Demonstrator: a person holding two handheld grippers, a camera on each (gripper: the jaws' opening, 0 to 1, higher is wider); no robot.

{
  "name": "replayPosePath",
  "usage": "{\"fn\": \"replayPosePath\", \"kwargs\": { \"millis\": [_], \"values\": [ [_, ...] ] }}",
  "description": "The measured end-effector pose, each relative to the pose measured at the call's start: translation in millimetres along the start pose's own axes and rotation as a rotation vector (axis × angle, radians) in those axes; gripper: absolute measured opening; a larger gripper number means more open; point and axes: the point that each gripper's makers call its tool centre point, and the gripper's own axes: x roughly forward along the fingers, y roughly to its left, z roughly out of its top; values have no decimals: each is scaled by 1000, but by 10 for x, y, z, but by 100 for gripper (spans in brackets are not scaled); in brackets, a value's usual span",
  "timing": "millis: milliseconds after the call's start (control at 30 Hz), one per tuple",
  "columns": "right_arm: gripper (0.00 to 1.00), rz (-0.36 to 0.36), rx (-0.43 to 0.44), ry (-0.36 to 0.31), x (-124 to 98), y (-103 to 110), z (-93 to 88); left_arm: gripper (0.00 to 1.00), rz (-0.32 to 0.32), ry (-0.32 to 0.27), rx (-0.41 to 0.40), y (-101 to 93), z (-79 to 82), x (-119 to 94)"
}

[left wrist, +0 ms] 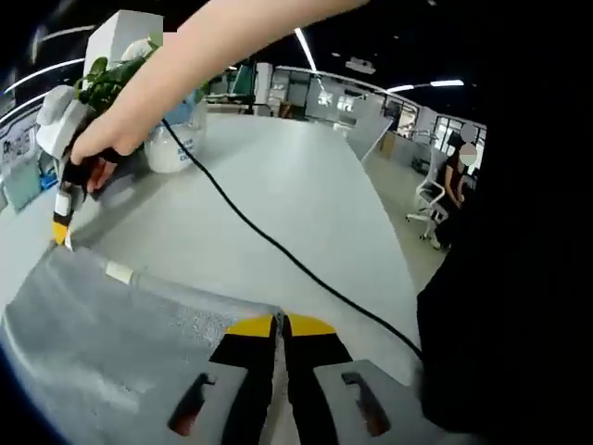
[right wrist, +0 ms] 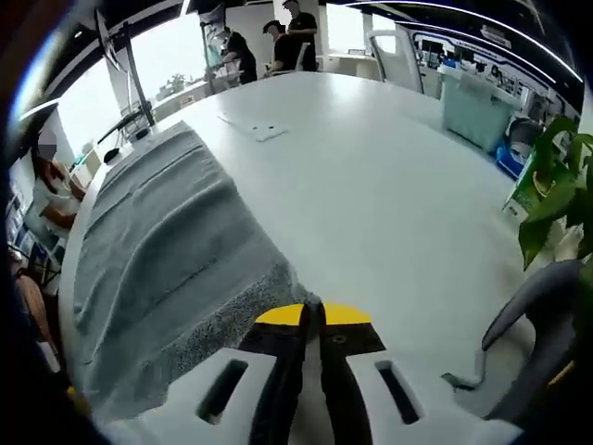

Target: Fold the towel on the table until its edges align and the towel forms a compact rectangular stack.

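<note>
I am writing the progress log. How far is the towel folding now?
Done: each tool appears to have gripped an edge; the left tool and the right tool are shut on the grey towel. In hand: the towel lies mostly spread out along the white table, with no clear fold visible yet. Left: make the folds, align the edges, and form the compact rectangular stack.

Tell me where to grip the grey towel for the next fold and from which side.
Take the grey towel by its corners along one short edge, coming in low from outside that edge. It lies flat and stretched long on the white table, so corners lift cleanly. The right gripper and left gripper each sit shut at a towel edge.
</note>
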Motion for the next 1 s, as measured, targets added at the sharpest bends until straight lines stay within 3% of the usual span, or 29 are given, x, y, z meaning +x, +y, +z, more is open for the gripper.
{"fn": "replayPosePath", "kwargs": {
  "millis": [133, 300, 533, 600, 800, 933, 1000],
  "values": [
    [2, -2, 121, -89, -125, -11, 99, 3, -9, -10, 17, -33, 122, -30],
    [2, -9, 177, -142, -295, -40, 120, 3, -22, -33, 37, -106, 270, -63],
    [1, -32, 271, -282, -645, -53, 243, 3, -39, -88, 49, -223, 509, -118],
    [1, -27, 280, -296, -738, -51, 236, 3, -47, -98, 48, -267, 561, -131],
    [1, -68, 312, -359, -981, -139, 242, 3, -89, -218, -38, -361, 942, -209],
    [1, -75, 408, -424, -1147, -235, 275, 3, -73, -235, -16, -395, 1052, -253],
    [1, -87, 416, -446, -1221, -260, 284, 3, -67, -252, -28, -398, 1091, -285]
  ]
}}
